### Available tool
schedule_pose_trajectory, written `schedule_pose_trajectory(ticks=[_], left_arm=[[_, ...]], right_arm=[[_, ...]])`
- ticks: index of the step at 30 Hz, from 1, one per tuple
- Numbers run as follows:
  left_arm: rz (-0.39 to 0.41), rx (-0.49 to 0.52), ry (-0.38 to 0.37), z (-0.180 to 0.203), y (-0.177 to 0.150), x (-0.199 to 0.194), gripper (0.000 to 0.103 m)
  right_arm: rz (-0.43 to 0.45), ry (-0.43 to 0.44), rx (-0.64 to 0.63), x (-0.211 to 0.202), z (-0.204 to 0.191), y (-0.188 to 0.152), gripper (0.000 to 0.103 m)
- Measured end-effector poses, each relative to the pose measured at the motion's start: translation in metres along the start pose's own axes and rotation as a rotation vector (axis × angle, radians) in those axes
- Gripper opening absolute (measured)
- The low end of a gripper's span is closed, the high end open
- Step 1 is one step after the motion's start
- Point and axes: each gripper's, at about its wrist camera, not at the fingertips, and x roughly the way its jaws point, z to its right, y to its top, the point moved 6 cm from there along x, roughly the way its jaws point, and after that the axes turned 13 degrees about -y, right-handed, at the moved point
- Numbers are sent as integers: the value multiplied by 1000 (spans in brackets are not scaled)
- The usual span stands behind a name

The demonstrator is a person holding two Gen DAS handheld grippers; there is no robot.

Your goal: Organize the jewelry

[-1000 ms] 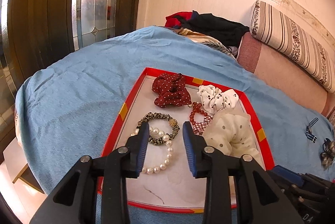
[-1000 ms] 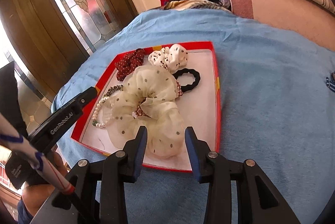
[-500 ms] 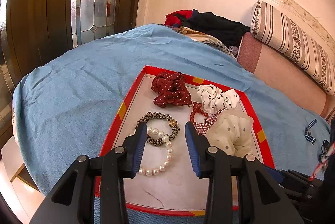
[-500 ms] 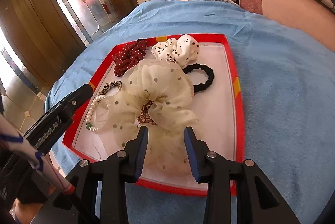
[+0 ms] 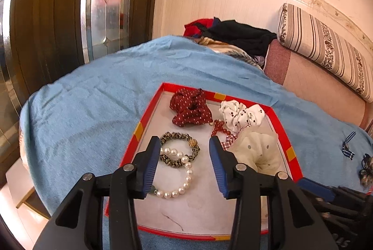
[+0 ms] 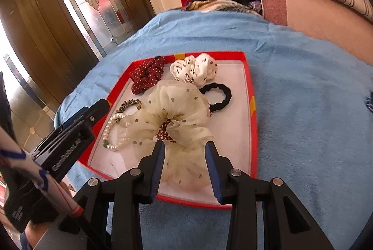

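The cream polka-dot scrunchie (image 6: 177, 114) lies in the red-rimmed tray (image 6: 253, 114) on the blue blanket (image 6: 303, 91) of the bed, sprawled over the tray's near half; its sheer tail trails toward the near rim and ends directly between the spread fingers of the right gripper (image 6: 185, 164), which is open and holding nothing; so the scrunchie lies straight ahead of and just below that gripper, its long run going from the near rim up and away toward the tray's middle; the right gripper is judged the nearer one to it. The left gripper (image 5: 185, 164) is likewise open and empty, hovering over the tray's left side with the pearl bracelet (image 5: 184, 170) and the leopard-print hair tie (image 5: 179, 149) showing between its fingers; from there the cream scrunchie sits off to the right, beside the right finger. Farther back lie a dark red dotted scrunchie (image 5: 191, 107), a white scrunchie with dark spots (image 5: 241, 114), a red bead bracelet (image 5: 219, 127) and a black hair tie (image 6: 218, 96). A plaid fabric piece (image 6: 165, 132) is mostly buried under the cream scrunchie, so what it is stays unclear; the bead bracelet is hidden in the right wrist view; small dark items (image 5: 364, 166) at the blanket's right edge are cut off and too small to name.
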Motion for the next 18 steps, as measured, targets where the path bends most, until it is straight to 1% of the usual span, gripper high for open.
schedule_pose_trajectory(ticks=[5, 8, 12, 16, 18], left_arm=[[28, 31, 17, 7, 4, -13, 46], [51, 58, 20, 15, 7, -23, 50], [69, 88, 12, 27, 8, -34, 51], [74, 105, -13, 41, 8, -42, 56], [76, 125, -20, 49, 7, -45, 56]], right_arm=[[38, 8, 10, -24, 5, 0, 39], [56, 14, 16, -38, 7, 0, 39], [74, 19, 26, -51, 13, 0, 39], [85, 17, 43, -61, 22, -3, 40], [88, 13, 51, -64, 26, -4, 40]])
